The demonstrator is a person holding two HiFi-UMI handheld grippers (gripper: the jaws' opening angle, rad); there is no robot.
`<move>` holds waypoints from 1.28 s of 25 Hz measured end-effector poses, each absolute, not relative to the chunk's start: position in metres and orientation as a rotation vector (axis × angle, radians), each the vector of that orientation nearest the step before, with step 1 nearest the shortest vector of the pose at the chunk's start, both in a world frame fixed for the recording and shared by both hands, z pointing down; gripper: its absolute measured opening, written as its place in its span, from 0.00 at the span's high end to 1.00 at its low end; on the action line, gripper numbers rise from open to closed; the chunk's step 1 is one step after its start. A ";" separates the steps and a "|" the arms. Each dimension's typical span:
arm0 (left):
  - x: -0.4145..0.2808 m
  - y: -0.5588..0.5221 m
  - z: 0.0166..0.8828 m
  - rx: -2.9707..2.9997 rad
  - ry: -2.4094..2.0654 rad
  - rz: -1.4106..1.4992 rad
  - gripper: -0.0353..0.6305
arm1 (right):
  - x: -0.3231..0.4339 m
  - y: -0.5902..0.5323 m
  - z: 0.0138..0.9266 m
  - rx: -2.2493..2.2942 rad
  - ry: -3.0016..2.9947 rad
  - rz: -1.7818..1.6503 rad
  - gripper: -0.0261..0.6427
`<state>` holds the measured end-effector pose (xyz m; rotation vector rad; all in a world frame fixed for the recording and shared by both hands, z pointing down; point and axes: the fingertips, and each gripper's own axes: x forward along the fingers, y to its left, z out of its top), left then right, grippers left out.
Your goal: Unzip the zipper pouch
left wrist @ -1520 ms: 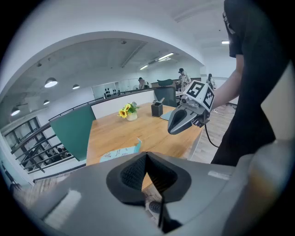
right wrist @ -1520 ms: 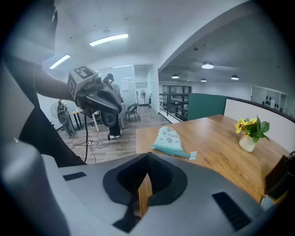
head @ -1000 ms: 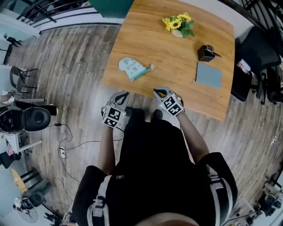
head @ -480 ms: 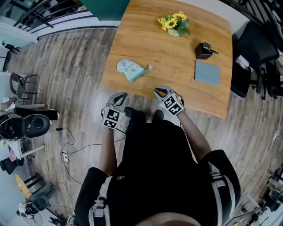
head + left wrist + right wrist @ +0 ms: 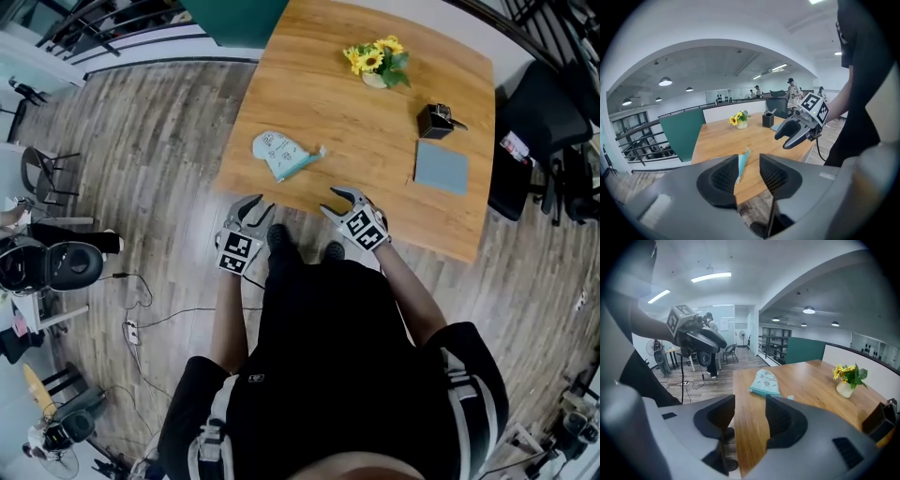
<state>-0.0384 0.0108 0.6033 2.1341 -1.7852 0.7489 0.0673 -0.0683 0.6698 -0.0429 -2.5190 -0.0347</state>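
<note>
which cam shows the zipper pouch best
The right gripper view: the zipper pouch lies whole and near, printed face showing. The head view shows the pouch whole but small; the left gripper view, only an edge-on sliver.

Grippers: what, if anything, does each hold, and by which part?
Nothing. The left gripper and right gripper have just been opening, with nothing between their fingers; the zipper pouch lies on the table.

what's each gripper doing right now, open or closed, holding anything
left gripper: open, fingers just spread apart, nothing between them
right gripper: open, just spread apart too, empty
</note>
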 end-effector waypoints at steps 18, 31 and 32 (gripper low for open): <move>-0.096 -0.018 0.682 2.060 -1.591 0.457 0.75 | 0.025 -0.074 0.676 0.095 -2.487 0.062 0.61; -0.123 -0.059 0.770 1.920 -1.457 0.459 0.71 | 0.022 -0.069 0.689 0.189 -2.415 0.092 0.61; -0.123 -0.061 0.773 1.918 -1.440 0.451 0.71 | 0.023 -0.070 0.688 0.201 -2.408 0.094 0.61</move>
